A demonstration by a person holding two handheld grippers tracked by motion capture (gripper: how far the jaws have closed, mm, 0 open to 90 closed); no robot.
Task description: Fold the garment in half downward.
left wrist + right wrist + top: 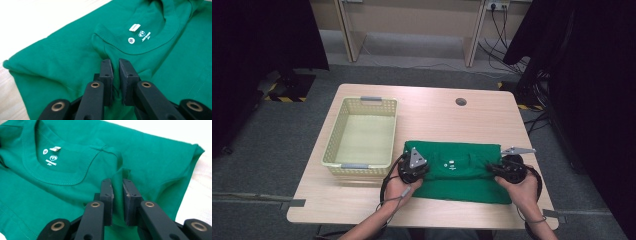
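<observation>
Here the pale yellow basket (343, 131) stands just left of the green T-shirt (462, 175), with nothing inside it. The shirt lies folded flat on the table (432, 102). Its white neck label (135, 27) and printed marks are too small to read. Left gripper (115, 65) and right gripper (117, 185) each pinch a fold of shirt cloth beside the collar.

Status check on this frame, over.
Left hand-held gripper and right hand-held gripper each pinching green shirt by collar. Shirt folded on table. Nothing blocking.
</observation>
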